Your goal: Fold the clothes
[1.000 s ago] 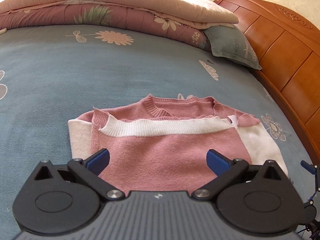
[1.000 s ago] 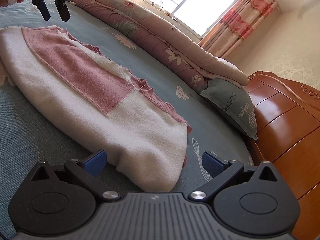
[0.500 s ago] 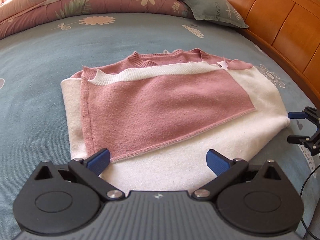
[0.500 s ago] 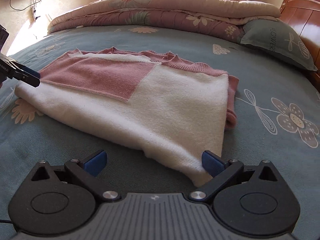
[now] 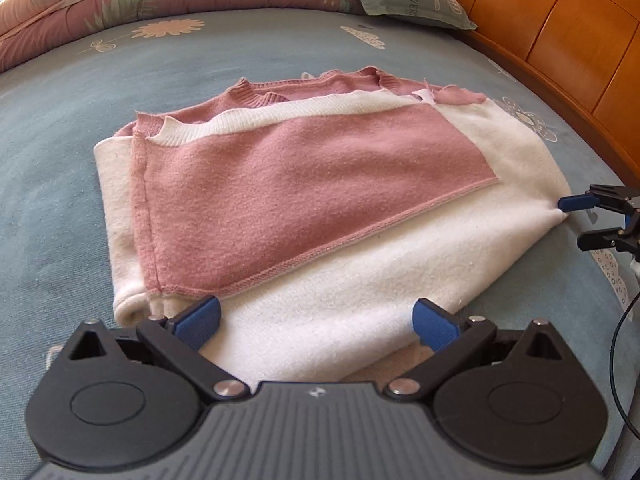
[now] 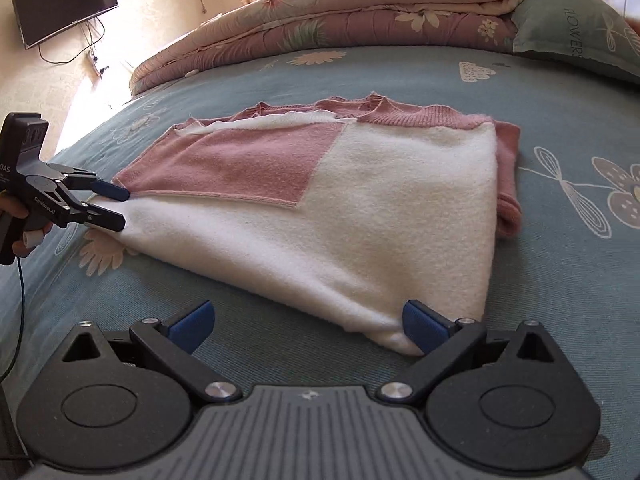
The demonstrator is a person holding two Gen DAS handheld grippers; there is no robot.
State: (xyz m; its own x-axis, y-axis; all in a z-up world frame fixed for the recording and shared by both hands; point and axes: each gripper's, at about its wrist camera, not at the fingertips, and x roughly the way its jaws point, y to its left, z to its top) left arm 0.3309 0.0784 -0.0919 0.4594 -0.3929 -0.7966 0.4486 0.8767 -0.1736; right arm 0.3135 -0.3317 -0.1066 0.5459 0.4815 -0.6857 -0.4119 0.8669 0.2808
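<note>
Half-folded sweater (image 5: 320, 200) on bed (image 5: 60, 160); left gripper (image 5: 316, 320) and right gripper (image 6: 308, 324), fingers spread, flank near corners, likely to pinch for the next fold.

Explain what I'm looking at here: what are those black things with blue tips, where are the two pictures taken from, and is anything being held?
These are two hand-held grippers, one in each of a person's hands, each with a camera looking out along its two blue-tipped fingers. One picture is from the left gripper, the other from the right gripper. Each camera also catches the other tool at the picture's edge. On the blue bedsheet lies a partly folded pink and white sweater. A rolled quilt and a pillow lie behind it. Both grippers are open, each at a near corner of the sweater. Nothing is held yet.
</note>
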